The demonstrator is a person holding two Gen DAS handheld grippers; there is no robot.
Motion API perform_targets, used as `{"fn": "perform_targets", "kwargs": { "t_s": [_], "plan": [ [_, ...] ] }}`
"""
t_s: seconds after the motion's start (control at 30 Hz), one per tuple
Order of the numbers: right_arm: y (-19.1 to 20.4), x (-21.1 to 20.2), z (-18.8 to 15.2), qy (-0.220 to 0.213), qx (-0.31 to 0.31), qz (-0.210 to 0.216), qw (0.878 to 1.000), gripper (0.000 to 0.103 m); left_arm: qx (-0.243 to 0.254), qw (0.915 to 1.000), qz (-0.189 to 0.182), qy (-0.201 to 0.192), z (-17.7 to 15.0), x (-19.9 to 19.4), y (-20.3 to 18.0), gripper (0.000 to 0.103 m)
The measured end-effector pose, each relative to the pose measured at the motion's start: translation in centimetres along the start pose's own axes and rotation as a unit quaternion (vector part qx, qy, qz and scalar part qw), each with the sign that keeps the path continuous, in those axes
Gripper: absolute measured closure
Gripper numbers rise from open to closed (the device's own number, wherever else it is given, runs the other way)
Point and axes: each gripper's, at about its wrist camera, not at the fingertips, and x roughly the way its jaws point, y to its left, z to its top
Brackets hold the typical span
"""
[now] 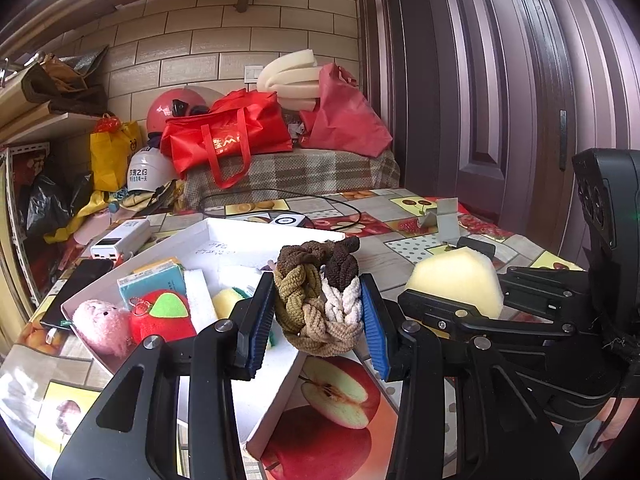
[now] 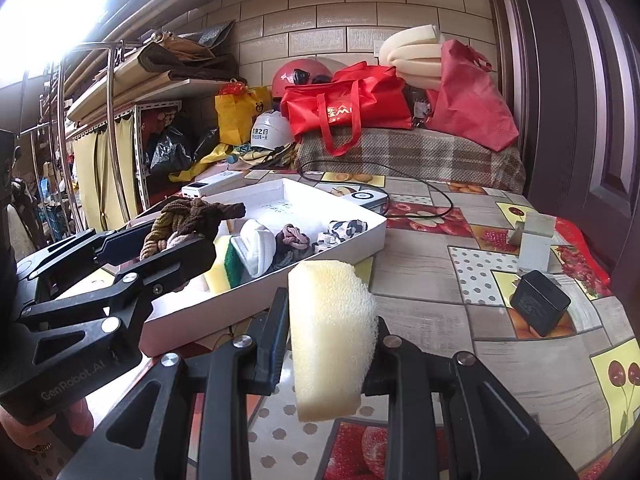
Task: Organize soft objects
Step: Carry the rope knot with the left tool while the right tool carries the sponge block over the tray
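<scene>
My left gripper [image 1: 318, 316] is shut on a braided fabric scrunchie [image 1: 320, 296] in brown, olive, beige and white, held above the near corner of the white box [image 1: 276, 404]. It also shows in the right wrist view [image 2: 180, 220]. My right gripper [image 2: 328, 340] is shut on a pale yellow foam sponge [image 2: 328, 340], held above the table just right of the box [image 2: 260, 300]. The sponge also shows in the left wrist view [image 1: 456, 284]. In the box lie a pink plush [image 1: 102, 326], a red apple plush [image 1: 160, 316], a yellow-green sponge [image 2: 224, 264] and several small fabric items.
A power bank [image 1: 120, 240], a phone [image 1: 76, 288], a black charger [image 2: 540, 308], a small grey stand [image 2: 534, 240] and a black cable [image 2: 420, 192] lie on the fruit-patterned tablecloth. Red bags [image 1: 228, 136], helmets and foam rolls are piled behind. A dark door stands at the right.
</scene>
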Motion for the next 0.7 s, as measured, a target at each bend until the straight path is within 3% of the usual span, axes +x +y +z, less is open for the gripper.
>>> {"fn": "perform_targets", "kwargs": {
  "t_s": [0.7],
  "plan": [
    [2.8, 4.2, 2.0, 0.005, 0.006, 0.015, 1.000, 0.076, -0.030, 0.9945, 0.100, -0.006, 0.2, 1.4, 8.6, 0.063]
  ]
}}
